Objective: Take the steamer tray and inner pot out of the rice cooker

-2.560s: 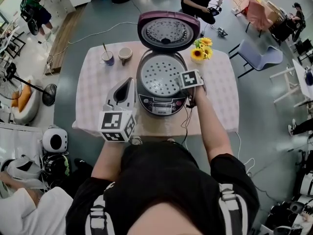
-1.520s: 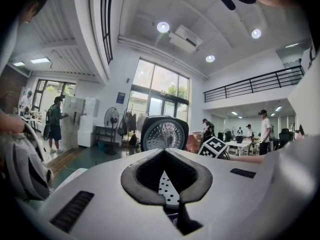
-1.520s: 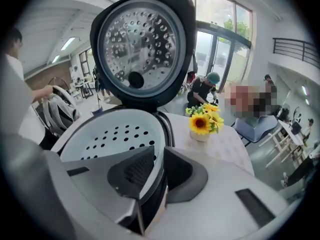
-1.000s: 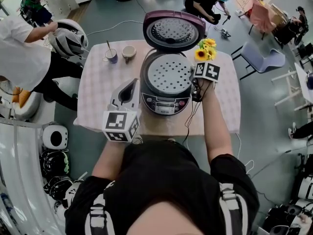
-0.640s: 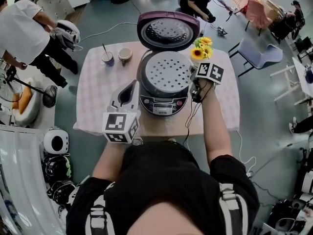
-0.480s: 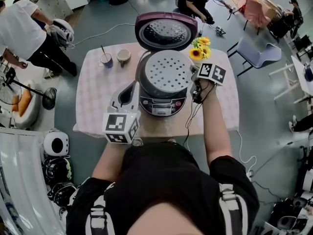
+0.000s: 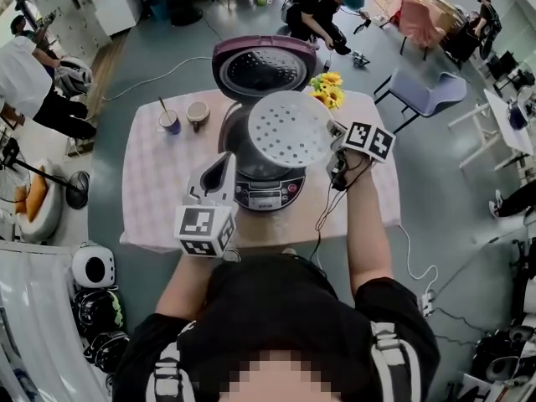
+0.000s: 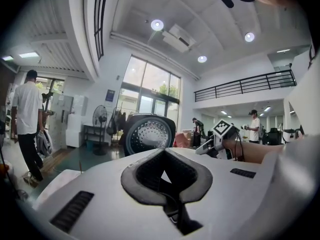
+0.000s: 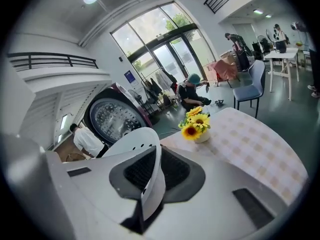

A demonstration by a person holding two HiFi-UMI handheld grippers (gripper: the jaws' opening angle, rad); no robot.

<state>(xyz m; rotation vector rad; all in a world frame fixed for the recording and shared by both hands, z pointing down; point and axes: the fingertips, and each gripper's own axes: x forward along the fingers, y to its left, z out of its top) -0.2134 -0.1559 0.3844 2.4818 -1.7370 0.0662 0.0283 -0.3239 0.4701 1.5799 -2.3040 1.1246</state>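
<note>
Over the open rice cooker, the steamer tray hangs tilted, its rim pinched tight by the right gripper. Left gripper, jaws closed on nothing, hovers above the bench beside the cooker.

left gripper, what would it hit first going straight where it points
Most likely the rice cooker's open lid, straight ahead of the left gripper; depth is unclear, so the cooker body may come first.
</note>
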